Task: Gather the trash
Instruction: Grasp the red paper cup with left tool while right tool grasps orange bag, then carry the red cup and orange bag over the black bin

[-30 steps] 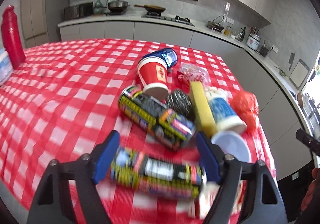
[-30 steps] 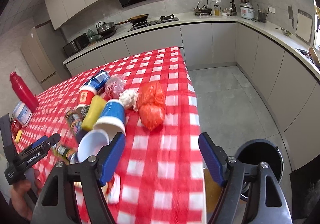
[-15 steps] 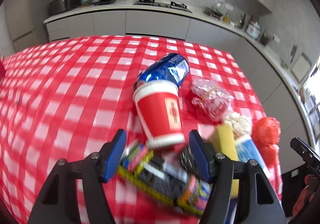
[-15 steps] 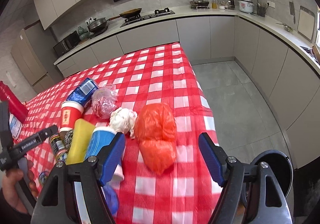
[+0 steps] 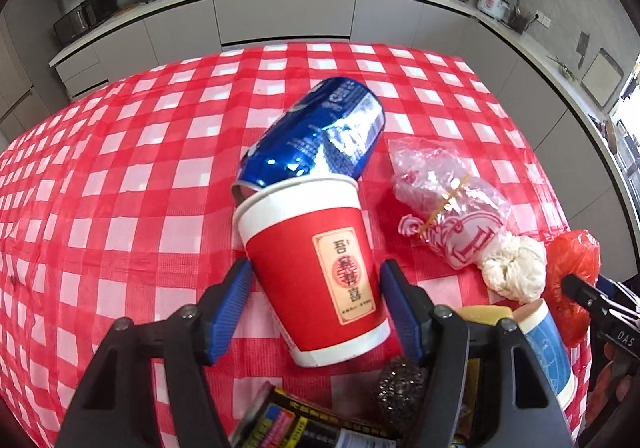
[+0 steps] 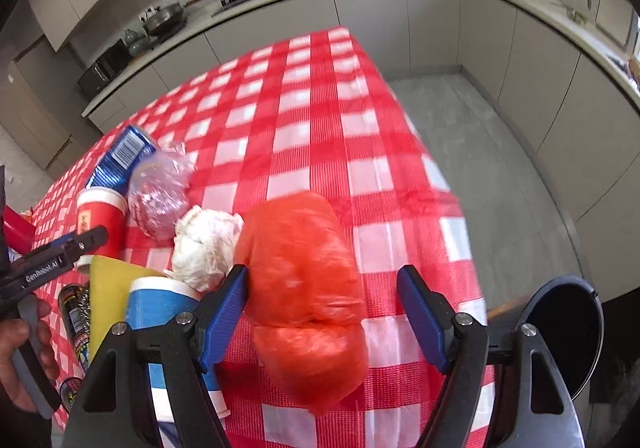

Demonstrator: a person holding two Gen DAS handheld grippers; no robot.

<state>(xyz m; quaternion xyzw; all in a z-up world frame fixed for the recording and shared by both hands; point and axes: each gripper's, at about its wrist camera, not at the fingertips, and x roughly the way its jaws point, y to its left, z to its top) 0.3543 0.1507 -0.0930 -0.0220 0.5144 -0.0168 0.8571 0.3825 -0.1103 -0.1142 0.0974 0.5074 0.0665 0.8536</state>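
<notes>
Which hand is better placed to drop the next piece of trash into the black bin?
Right. The right gripper stands open around the orange bag at the table's edge, with the black bin just beside it on the floor. The left gripper straddles the red cup farther in.

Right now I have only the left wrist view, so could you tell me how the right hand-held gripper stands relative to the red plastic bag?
Observer: The right hand-held gripper has its jaws open on either side of the red plastic bag, with a clear gap at the pad on the view's right.
Operator: Thank you. Is a bin anywhere near?
Observer: Yes, a black round bin stands open on the floor just past the table edge, at that view's lower right.
Operator: Does anything crowd the bag?
Observer: A crumpled white wad lies against its left side.
</notes>
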